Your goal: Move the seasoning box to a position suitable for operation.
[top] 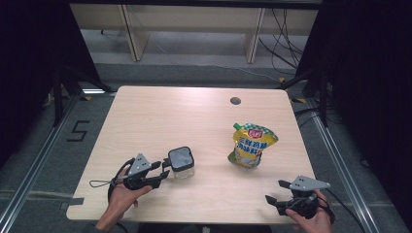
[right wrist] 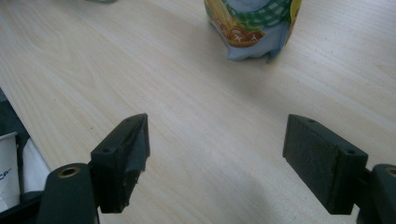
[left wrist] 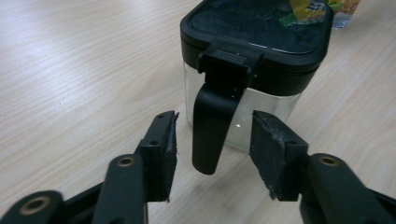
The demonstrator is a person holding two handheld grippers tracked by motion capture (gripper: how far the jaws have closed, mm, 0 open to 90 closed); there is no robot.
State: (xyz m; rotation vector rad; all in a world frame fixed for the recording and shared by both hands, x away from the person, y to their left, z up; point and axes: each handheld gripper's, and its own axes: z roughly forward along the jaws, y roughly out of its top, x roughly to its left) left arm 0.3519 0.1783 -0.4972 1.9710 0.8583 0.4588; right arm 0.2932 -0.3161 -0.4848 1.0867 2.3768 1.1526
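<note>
A clear glass jar (top: 181, 162) with a black lid stands at the front left of the wooden table (top: 194, 116). A black handle (left wrist: 210, 126) hangs down the side of the jar (left wrist: 254, 42) that faces my left gripper (top: 163, 172). In the left gripper view the left gripper (left wrist: 215, 135) has one jaw on each side of this handle, with a gap on both sides, so it is open. A yellow and green seasoning pouch (top: 251, 144) stands at the right. My right gripper (top: 276, 191) rests open near the front right corner, nothing between its jaws (right wrist: 217, 135), with the pouch (right wrist: 252, 23) beyond it.
A round hole (top: 235, 101) sits in the tabletop near the far edge. Bare wood lies between the jar and the pouch. Dark floor with cables surrounds the table. A white object (right wrist: 9, 172) shows past the table's edge in the right gripper view.
</note>
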